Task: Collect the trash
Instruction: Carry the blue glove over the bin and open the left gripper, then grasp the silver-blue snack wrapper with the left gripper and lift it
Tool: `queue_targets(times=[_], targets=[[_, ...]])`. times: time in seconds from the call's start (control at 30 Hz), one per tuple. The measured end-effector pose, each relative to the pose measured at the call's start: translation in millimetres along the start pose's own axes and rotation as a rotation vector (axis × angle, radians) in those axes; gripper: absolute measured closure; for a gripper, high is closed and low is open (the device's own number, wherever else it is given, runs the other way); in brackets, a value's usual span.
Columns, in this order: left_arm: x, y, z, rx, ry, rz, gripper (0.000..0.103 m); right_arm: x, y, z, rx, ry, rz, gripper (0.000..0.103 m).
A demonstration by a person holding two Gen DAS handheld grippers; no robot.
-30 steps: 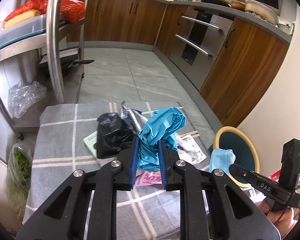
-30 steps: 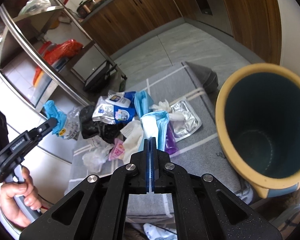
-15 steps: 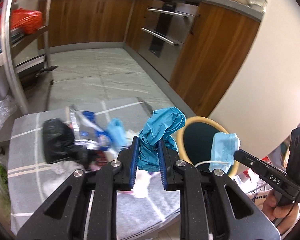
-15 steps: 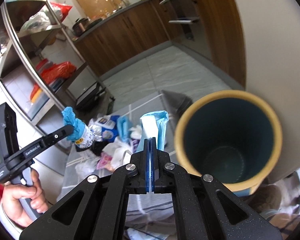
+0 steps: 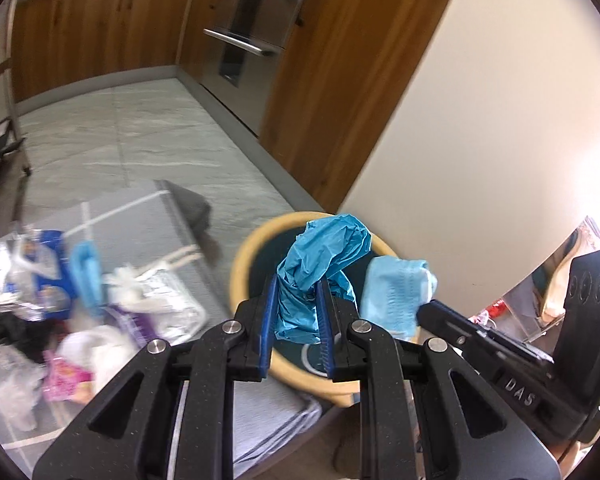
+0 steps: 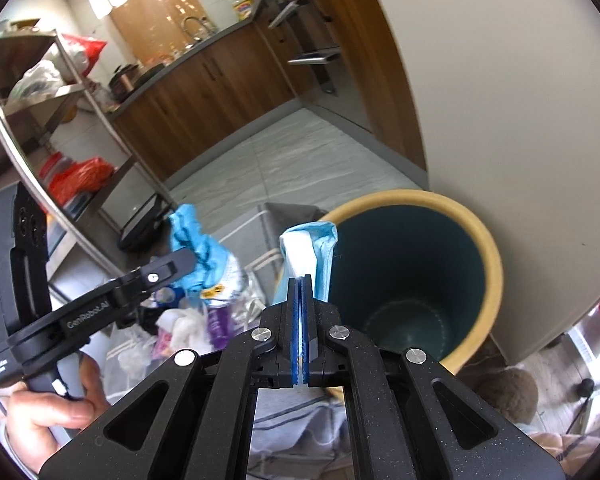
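Jaws: left gripper (image 5: 296, 316) pinches crumpled blue glove (image 5: 320, 264); right gripper (image 6: 300, 312) clamps pleated mask (image 6: 310, 252), over round bin (image 6: 488, 248).

The pile of trash (image 5: 80, 304) on the grey cloth (image 5: 268, 416) is blurry, so most pieces are hard to tell apart. The blue glove (image 5: 320, 268) hides part of the bin (image 5: 252, 248). The hand (image 6: 56, 404) on the left gripper's handle is cut off at the edge.

Glove (image 5: 320, 264) (and mask (image 5: 396, 296)) now over bin (image 5: 244, 256)
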State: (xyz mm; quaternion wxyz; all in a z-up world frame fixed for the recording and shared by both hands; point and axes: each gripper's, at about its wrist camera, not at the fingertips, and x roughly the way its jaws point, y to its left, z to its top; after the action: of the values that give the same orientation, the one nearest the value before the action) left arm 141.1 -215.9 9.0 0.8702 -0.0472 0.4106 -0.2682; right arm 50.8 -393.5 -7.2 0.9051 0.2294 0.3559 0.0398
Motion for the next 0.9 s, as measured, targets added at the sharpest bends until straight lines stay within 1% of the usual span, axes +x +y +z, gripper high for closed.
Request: queue_targets(times=[0.07, 0.23, 0.37, 0.47, 0.53, 0.6, 0.63, 0.73, 0.8, 0.83, 0.87, 0.9], targets=[[15.7, -10.9, 0.0, 0.005, 0.019, -0.022, 0.085, 2.5, -6.1, 0.4, 0.011, 0.004, -0.013, 0.101], [50.3, -20.5, -6.2, -0.014, 0.074, -0.057, 0.085, 16.0, -23.4, -2.8, 0.050, 0.045, -0.052, 0.101], [72.4, -22.8, -9.8, -0.017, 0.113, -0.072, 0.085, 28.7, -32.8, -8.5, 0.074, 0.101, -0.075, 0.101], [83.7, -19.1, -13.2, -0.023, 0.131, -0.078, 0.085, 37.3, -39.8, -13.7, 0.084, 0.160, -0.105, 0.101], [89.6, -15.3, -15.7, -0.033, 0.146, -0.085, 0.082, 38.1, -42.5, -17.2, 0.084, 0.181, -0.120, 0.098], [90.9, -11.3, -16.6, -0.040, 0.150, -0.088, 0.079, 35.7, -43.9, -18.1, 0.089, 0.180, -0.128, 0.091], [90.8, -10.1, -16.8, -0.042, 0.150, -0.088, 0.077, 33.2, -43.6, -17.2, 0.091, 0.170, -0.131, 0.085], [87.6, -9.8, -15.1, -0.044, 0.135, -0.105, 0.070, 26.2, -42.3, -15.1, 0.094, 0.145, -0.135, 0.077], [83.4, -12.3, -13.1, -0.043, 0.121, -0.114, 0.059, 19.8, -41.9, -14.1, 0.101, 0.119, -0.139, 0.073], [80.7, -13.0, -11.6, -0.043, 0.110, -0.119, 0.056, 18.9, -41.6, -12.8, 0.103, 0.111, -0.140, 0.073], [78.6, -13.3, -10.1, -0.044, 0.102, -0.121, 0.051, 16.1, -41.2, -11.6, 0.106, 0.101, -0.141, 0.072], [75.8, -12.4, -8.4, -0.049, 0.092, -0.123, 0.050, 13.7, -42.1, -9.8, 0.110, 0.092, -0.141, 0.072]])
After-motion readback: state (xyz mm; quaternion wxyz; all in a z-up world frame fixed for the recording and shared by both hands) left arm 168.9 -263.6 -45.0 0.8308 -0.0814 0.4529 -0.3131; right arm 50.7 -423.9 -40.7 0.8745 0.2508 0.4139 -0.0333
